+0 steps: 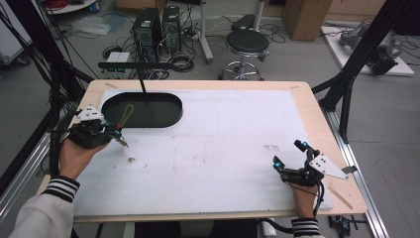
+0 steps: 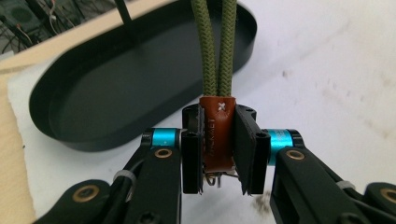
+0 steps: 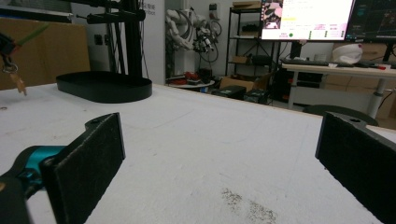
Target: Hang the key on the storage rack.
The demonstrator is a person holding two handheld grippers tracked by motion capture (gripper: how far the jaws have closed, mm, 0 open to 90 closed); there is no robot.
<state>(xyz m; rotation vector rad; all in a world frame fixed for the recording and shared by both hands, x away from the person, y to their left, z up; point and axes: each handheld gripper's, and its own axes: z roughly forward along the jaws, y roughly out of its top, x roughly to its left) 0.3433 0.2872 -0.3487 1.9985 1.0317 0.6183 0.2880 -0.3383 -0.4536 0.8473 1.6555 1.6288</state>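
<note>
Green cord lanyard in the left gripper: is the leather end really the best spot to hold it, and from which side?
Yes. The brown leather sleeve is the stiffest, flattest part of the green cord lanyard, so the left gripper clamps it across its two flat faces, from the ring end. The doubled cord is round and limp, and would likely slip. It trails toward the black oval tray.
</note>
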